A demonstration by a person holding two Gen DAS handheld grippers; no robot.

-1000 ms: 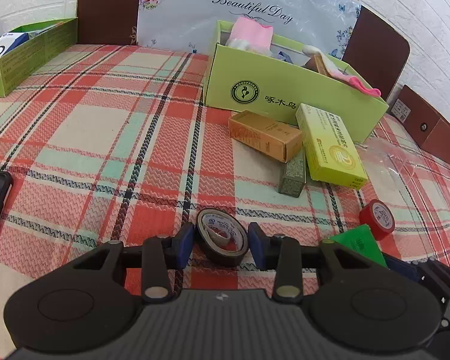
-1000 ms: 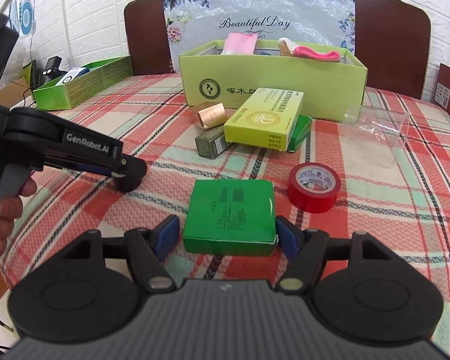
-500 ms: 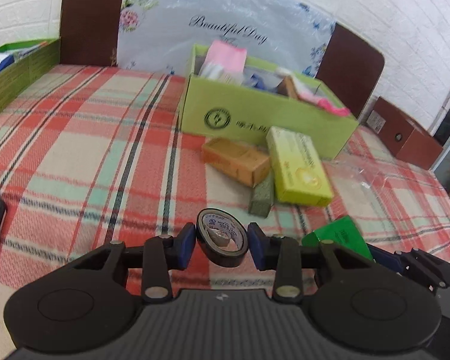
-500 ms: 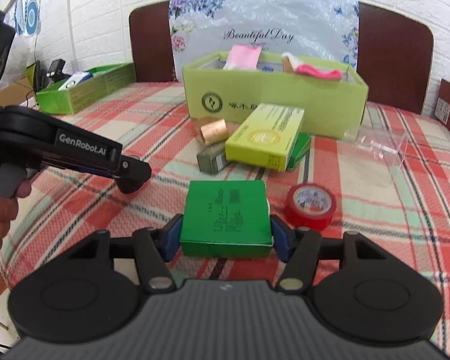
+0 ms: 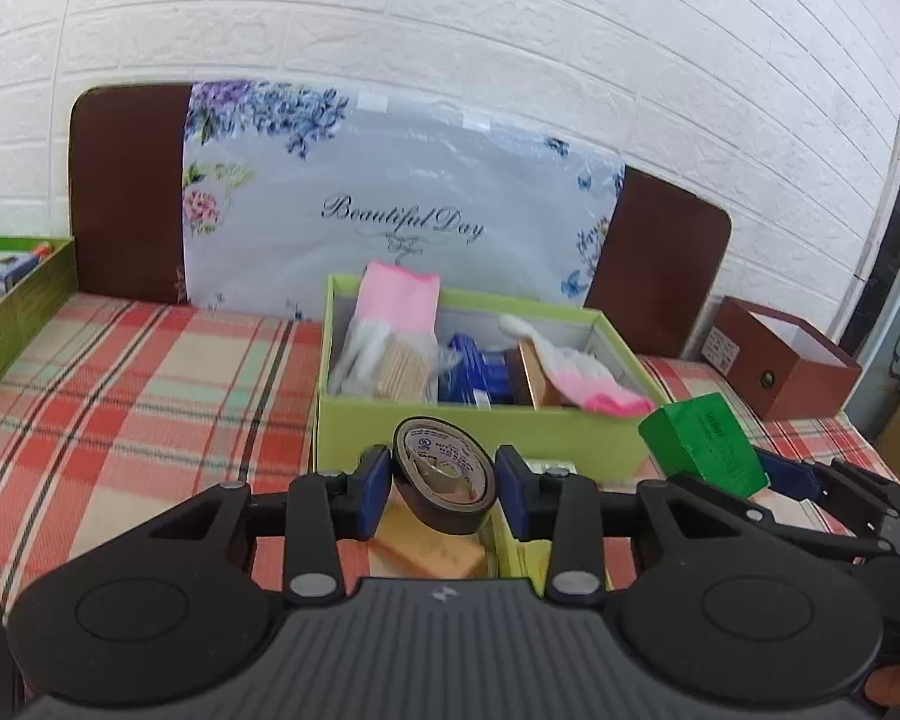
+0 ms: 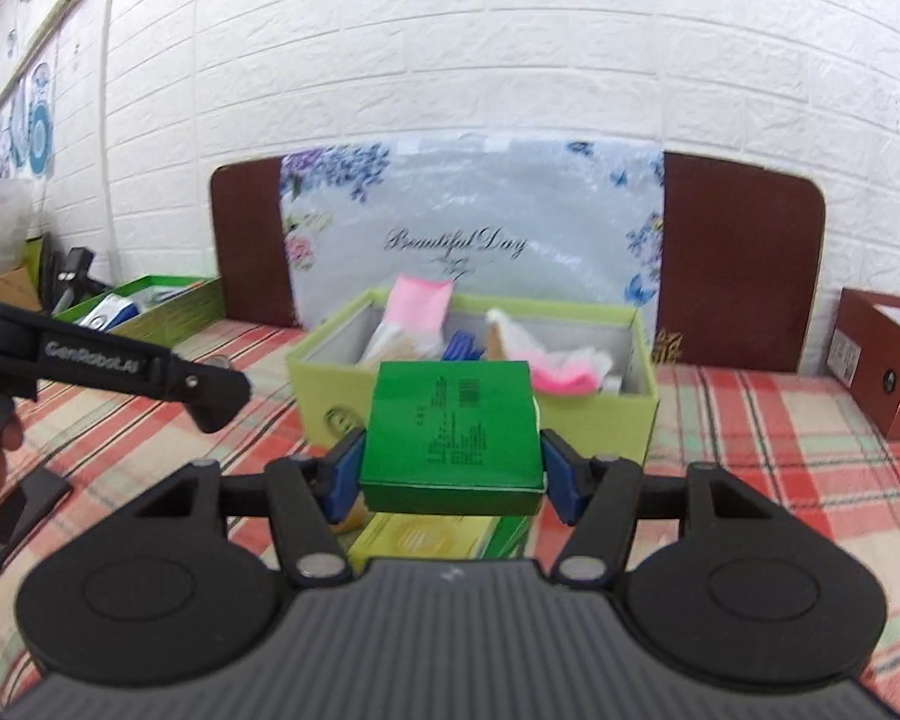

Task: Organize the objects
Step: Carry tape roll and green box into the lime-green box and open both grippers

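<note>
Left wrist view: the left claw (image 5: 443,483) is gripping a black tape roll (image 5: 444,483) above the plaid worktop (image 5: 126,384), before an open green box (image 5: 570,429); right wrist view: the right claw (image 6: 450,468) is clamping a green carton (image 6: 450,438) before that box (image 6: 594,423), white brick wall (image 6: 450,60) behind.

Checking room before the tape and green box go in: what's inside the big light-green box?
Inside the light-green box: a pink cloth, a clear bag, blue packets and a pink-and-white glove. Its floor is hidden beneath them.
</note>
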